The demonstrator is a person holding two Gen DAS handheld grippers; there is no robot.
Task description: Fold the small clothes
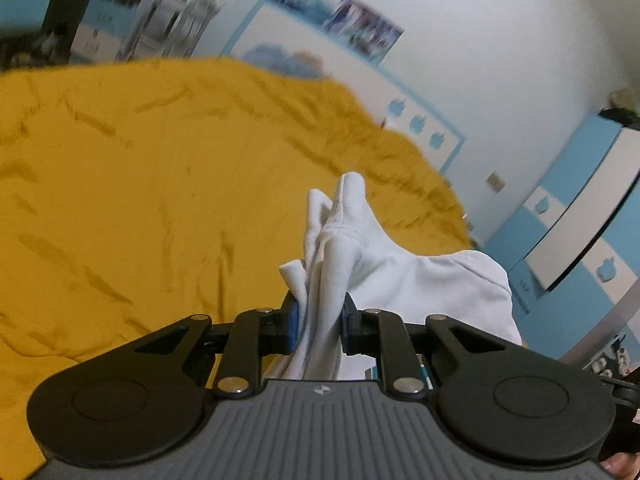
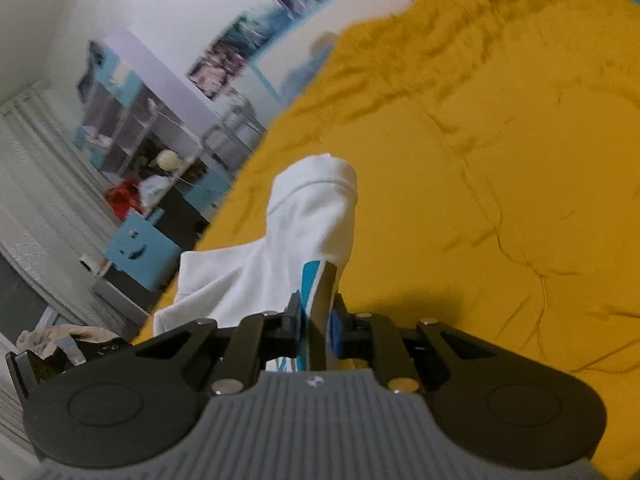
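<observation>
Gripping white garment (image 1: 420,280) above yellow bedspread (image 1: 160,180), both tongs clamped.

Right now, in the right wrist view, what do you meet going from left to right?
White curtain → blue box with a smiley face → white garment pinched in the right gripper → yellow bedspread.

White wall (image 1: 500,40), perhaps blue cabinets (image 1: 580,216)
</observation>
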